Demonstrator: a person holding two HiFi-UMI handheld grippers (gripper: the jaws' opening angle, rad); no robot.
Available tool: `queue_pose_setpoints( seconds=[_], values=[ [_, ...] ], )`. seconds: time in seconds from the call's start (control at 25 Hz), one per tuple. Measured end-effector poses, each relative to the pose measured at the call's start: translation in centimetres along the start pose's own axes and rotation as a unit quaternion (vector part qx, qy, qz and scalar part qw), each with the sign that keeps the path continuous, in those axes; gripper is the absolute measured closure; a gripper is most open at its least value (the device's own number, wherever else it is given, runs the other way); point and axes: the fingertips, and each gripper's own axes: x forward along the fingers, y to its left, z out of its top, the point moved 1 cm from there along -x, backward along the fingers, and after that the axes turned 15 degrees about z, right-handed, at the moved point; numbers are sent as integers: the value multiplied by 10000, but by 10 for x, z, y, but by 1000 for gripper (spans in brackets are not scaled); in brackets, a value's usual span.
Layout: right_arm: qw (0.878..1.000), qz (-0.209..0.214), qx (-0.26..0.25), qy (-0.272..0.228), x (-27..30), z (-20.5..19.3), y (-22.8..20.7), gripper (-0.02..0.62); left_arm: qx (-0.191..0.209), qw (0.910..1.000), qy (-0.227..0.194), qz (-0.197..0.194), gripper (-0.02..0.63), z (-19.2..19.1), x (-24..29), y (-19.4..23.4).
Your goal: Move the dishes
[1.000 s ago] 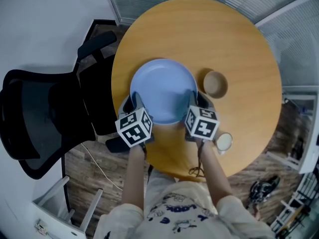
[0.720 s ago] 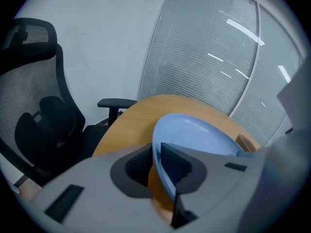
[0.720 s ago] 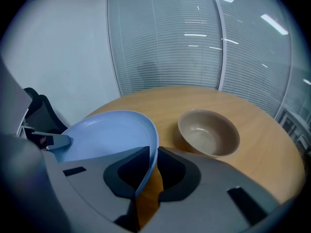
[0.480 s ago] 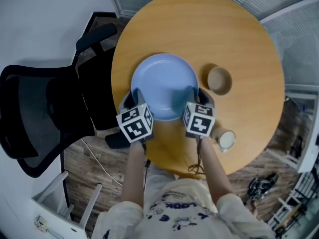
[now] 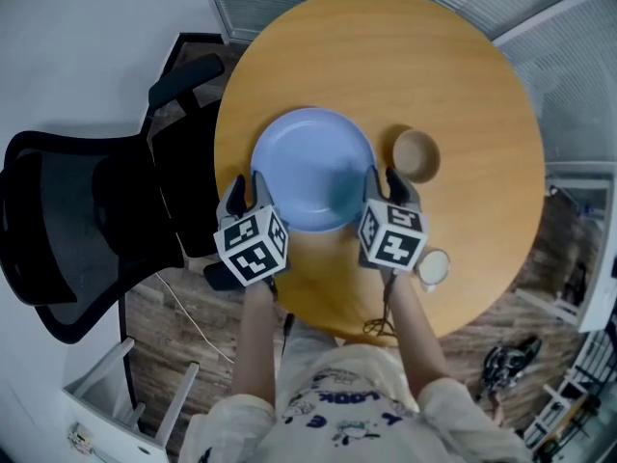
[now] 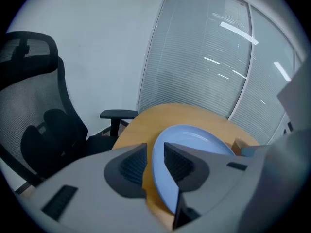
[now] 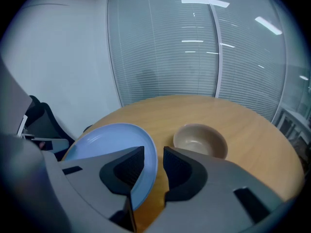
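Observation:
A light blue plate (image 5: 313, 167) lies on the round wooden table (image 5: 463, 85), towards its near left side. My left gripper (image 5: 245, 193) straddles the plate's left rim (image 6: 158, 178), one jaw outside and one over the plate. A strip of table shows between the outer pad and the rim. My right gripper (image 5: 388, 183) straddles the right rim (image 7: 151, 171) the same way, with a gap on its outer side. Both stand slightly open around the rim. A tan bowl (image 5: 416, 155) (image 7: 200, 140) sits just right of the plate.
A small white cup (image 5: 433, 271) stands near the table's front edge, right of my right gripper. A black office chair (image 5: 87, 220) (image 6: 34, 130) is close against the table's left side. Window blinds (image 7: 194, 42) run behind the table.
The plate looks slightly smaller, as if lowered onto the table. My left gripper has shifted outward to the left relative to the rim. The right gripper has barely moved.

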Motion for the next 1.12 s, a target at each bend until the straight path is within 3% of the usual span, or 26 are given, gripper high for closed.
queue_pose_setpoints(
  seconds=[0.28, 0.56, 0.76, 1.12],
  values=[
    [9977, -418, 241, -468, -33, 26, -35, 491, 97, 9985, -391, -378, 517, 29, -24, -36],
    [9934, -829, 549, -563, -56, 31, -87, 491, 362, 9952, -347, -837, 517, 24, -37, -91],
    [9918, -750, 840, -600, -62, 32, -112, 491, 504, 9924, -310, -1083, 517, 21, -43, -124],
    [9957, -494, 769, -176, -56, 24, -143, 491, 761, 9890, -161, -1257, 517, 4, -48, -170]
  ],
)
